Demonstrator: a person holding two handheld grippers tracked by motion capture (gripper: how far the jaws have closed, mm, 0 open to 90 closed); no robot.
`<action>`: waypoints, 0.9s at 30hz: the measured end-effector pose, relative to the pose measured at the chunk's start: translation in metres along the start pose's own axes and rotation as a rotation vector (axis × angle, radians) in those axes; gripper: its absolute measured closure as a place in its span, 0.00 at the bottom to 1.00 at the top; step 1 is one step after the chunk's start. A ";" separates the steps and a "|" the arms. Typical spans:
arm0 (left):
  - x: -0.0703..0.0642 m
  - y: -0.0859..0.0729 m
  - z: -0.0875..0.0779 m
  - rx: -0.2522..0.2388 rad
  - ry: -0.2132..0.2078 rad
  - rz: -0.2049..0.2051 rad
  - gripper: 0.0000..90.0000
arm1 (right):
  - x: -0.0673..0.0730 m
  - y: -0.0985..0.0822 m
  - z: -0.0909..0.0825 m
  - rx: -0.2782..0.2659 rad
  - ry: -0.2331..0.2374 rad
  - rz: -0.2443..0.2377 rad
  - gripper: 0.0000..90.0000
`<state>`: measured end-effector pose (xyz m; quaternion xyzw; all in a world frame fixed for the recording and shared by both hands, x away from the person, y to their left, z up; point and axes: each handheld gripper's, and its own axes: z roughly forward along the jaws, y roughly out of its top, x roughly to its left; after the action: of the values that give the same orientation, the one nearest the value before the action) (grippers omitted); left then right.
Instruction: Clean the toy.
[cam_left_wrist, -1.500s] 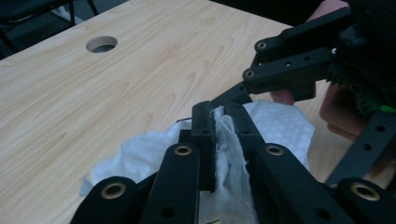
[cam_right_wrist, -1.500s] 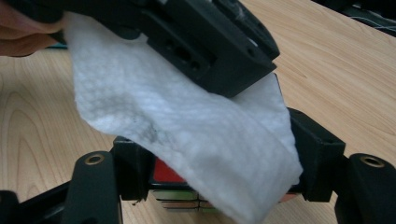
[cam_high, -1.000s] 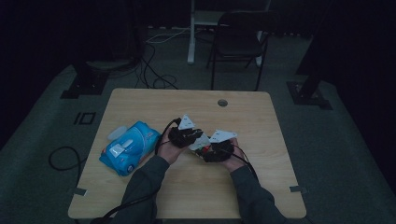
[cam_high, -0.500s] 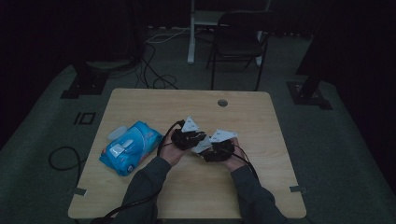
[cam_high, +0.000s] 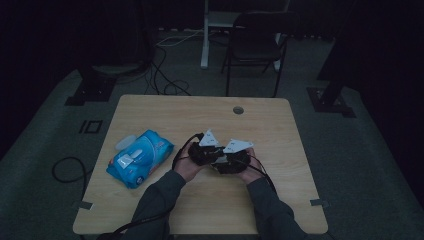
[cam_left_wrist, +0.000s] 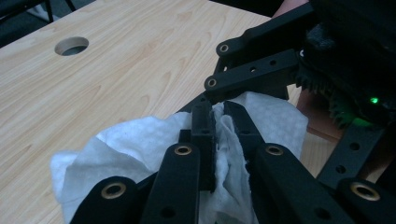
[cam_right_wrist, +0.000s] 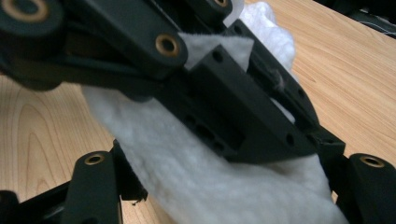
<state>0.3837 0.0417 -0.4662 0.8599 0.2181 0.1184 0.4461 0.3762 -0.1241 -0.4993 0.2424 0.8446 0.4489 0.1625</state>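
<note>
A white wipe (cam_left_wrist: 140, 140) is bunched up between my two grippers over the middle of the wooden table (cam_high: 165, 115). My left gripper (cam_left_wrist: 218, 109) is shut on it, with folds of the wipe pinched between its black jaws. My right gripper (cam_left_wrist: 210, 92) meets it tip to tip, its jaws drawn together on the wipe's far edge. In the right gripper view the wipe (cam_right_wrist: 187, 163) hangs in front, and the left gripper (cam_right_wrist: 303, 135) crosses over it from the upper left. From above, the left gripper (cam_high: 212, 156) and right gripper (cam_high: 224, 160) touch, each with a grey plate on top.
A blue pack of wipes (cam_high: 140, 157) lies on the table's left part. A cable hole (cam_high: 238, 110) sits near the far edge. Cables trail from both grippers toward the person. A chair (cam_high: 255, 45) stands beyond the table.
My left gripper has shifted slightly right and nearer, closer to the right gripper. The right gripper has kept still.
</note>
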 end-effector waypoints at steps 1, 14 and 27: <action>0.000 0.000 0.000 0.000 -0.004 -0.001 0.94 | 0.000 0.000 0.000 -0.002 0.002 0.002 0.38; -0.003 -0.001 -0.004 -0.005 -0.028 0.004 0.94 | -0.002 0.000 -0.002 -0.013 -0.006 -0.001 0.38; 0.004 -0.008 -0.015 -0.010 0.004 -0.010 0.94 | -0.001 0.000 -0.002 -0.007 -0.006 -0.003 0.38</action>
<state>0.3791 0.0586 -0.4645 0.8563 0.2225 0.1190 0.4507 0.3756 -0.1263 -0.4984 0.2419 0.8428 0.4510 0.1665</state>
